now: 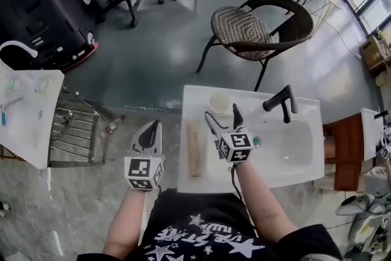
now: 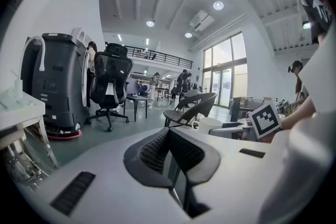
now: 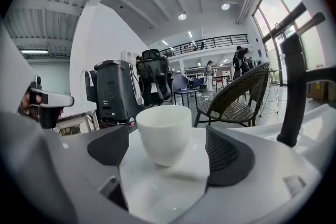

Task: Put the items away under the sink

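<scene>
The left gripper (image 1: 154,126) hangs off the left edge of the white sink bench (image 1: 269,177), its fingers pressed together on nothing. The right gripper (image 1: 221,114) hovers low over the bench with its fingers spread wide. The white cup (image 1: 219,102) stands upright just ahead, in line with the gap and untouched. To its right is the black faucet (image 1: 281,101), and farther off stands a wicker chair (image 1: 244,27).

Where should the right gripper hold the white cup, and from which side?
I would grip the cup across its round wall below the rim, coming level from the person's side. It stands upright, and the open right gripper faces it.
</scene>
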### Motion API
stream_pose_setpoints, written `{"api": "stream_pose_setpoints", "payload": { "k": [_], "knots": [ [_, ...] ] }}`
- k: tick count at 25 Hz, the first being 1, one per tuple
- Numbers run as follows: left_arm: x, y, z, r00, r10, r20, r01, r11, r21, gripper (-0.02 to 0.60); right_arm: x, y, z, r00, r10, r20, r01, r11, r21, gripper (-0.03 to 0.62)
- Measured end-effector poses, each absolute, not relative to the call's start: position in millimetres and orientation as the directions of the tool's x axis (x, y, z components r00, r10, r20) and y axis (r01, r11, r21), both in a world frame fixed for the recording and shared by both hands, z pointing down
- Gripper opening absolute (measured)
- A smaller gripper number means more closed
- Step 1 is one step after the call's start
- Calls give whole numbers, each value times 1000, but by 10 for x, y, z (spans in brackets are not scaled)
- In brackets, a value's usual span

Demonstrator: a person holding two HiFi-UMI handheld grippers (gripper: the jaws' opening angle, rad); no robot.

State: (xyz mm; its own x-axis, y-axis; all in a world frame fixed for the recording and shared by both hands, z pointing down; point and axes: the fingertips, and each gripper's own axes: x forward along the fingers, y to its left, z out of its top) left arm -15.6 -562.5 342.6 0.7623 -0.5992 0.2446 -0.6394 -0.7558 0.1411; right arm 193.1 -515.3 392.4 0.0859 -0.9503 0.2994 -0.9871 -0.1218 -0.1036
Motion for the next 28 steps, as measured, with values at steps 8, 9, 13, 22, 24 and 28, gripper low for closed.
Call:
{"api": "stream_pose_setpoints", "payload": {
  "k": [8,9,13,22,24,28],
  "knots": [
    [-135,-5769,3553,757,-593,275,-642,-753,145,9,1919,-5431,4045,64,-927,369,-998,-61,19,420],
    [-140,-5784,3562,755,-595,277,-645,-751,145,9,1926,-5458,4047,62,-929,366,-998,-57,25,420],
    [-161,-5848,3554,744,-606,280,-657,-740,143,9,1935,-5562,3999,37,-938,346,-999,-33,17,420],
    [-187,-5846,3647,732,-610,304,-666,-734,132,9,1887,-5743,4011,9,-945,326,-1000,0,26,419],
    [-191,-5815,3655,726,-613,311,-671,-731,127,9,1865,-5754,4001,-6,-943,332,-1000,15,25,415],
    [-192,-5685,3594,715,-623,316,-681,-722,118,9,1829,-5712,3975,-44,-941,335,-999,48,4,413]
  ]
}}
